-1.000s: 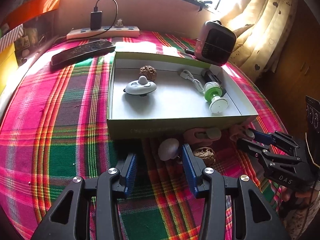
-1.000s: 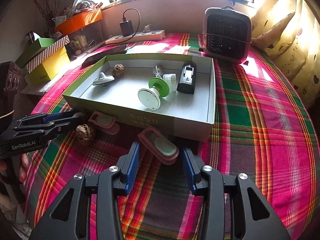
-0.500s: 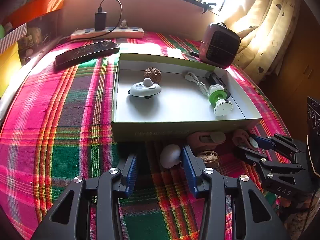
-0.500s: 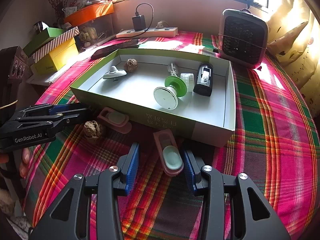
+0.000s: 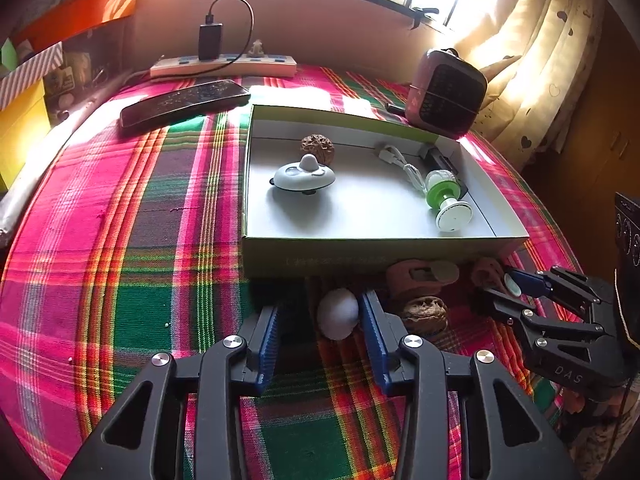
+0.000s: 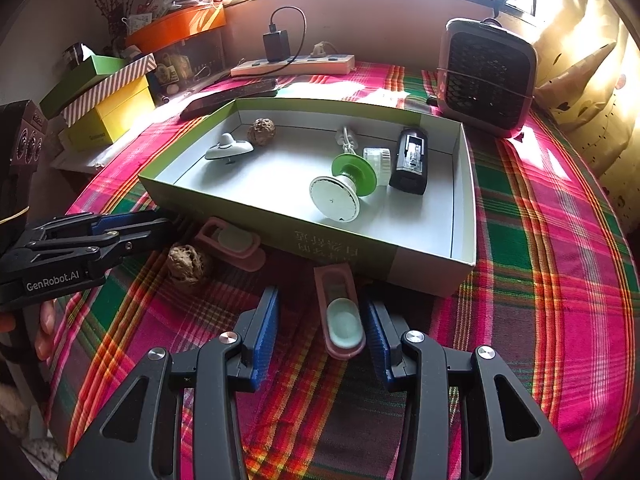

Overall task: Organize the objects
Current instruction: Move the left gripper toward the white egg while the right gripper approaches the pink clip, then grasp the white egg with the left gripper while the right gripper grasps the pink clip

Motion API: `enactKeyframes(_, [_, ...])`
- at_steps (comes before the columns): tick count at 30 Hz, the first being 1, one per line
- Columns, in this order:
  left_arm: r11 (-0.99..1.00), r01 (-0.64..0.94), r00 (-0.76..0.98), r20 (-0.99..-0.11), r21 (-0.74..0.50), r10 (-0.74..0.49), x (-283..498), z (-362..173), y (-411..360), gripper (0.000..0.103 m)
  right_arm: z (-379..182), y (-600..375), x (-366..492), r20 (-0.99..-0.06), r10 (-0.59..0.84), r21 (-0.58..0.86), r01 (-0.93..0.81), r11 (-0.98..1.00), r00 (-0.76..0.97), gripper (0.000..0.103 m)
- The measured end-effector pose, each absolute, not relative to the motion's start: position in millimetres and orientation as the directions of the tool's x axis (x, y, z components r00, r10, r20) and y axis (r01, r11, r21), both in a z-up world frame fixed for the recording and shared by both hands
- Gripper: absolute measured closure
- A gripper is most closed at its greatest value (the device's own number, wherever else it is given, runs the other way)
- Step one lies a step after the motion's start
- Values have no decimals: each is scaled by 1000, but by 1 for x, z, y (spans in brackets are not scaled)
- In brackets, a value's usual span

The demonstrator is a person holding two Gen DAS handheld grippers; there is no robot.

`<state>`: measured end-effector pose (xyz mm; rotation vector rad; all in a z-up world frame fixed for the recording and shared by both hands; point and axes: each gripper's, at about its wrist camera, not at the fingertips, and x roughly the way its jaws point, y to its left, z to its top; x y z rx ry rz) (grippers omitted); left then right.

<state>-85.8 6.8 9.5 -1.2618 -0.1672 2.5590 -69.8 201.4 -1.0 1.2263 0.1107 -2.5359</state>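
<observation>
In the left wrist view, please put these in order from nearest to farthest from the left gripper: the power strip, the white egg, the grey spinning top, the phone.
1. white egg, between the closing jaws of the left gripper, against the right pad
2. grey spinning top, inside the box, left part
3. phone, beyond the box, on the cloth to the left
4. power strip, by the far wall

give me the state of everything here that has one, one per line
left gripper: fingers closing around the white egg, one side not yet touching
right gripper: fingers closing around a pink clip, gap on one side
box: open, no lid, several things inside
charger: plugged into the power strip
walnut: loose on the cloth, outside the box
second pink clip: lying flat against the box front
</observation>
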Motion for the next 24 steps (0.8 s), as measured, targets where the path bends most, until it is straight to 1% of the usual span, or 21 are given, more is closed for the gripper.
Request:
enactKeyframes(1, [-953, -198, -578, -758, -228, 301, -85, 10, 6, 66, -1, 202, -70, -775, -245, 65, 313, -948, -582, 67])
enactKeyframes(3, [-953, -200, -580, -757, -226, 301, -85, 9, 6, 66, -1, 203, -71, -775, -242, 67, 305, -950, -584, 70])
enactKeyframes(8, [-954, -199, -582, -757, -224, 298, -84, 9, 6, 67, -1, 204, -71, -775, -235, 63, 299, -952, -587, 76])
enactKeyframes(10, [-954, -196, -581, -757, -229, 301, -85, 9, 6, 67, -1, 204, -71, -775, -233, 62, 296, -953, -587, 81])
enactKeyframes(13, [-954, -196, -581, -757, -227, 299, -85, 9, 6, 67, -1, 204, -71, -775, -230, 60, 295, -954, -588, 83])
enactKeyframes(15, [-955, -195, -583, -756, -224, 297, -85, 9, 6, 68, -1, 205, -71, -775, -228, 58, 292, -955, -589, 85])
enactKeyframes(17, [-956, -195, -585, -756, -219, 293, -85, 9, 5, 71, -1, 205, -71, -775, -228, 59, 292, -955, -589, 85])
enactKeyframes(24, [-957, -198, -589, -755, -214, 290, -84, 9, 5, 74, -1, 205, -71, -775, -227, 58, 291, -955, -589, 85])
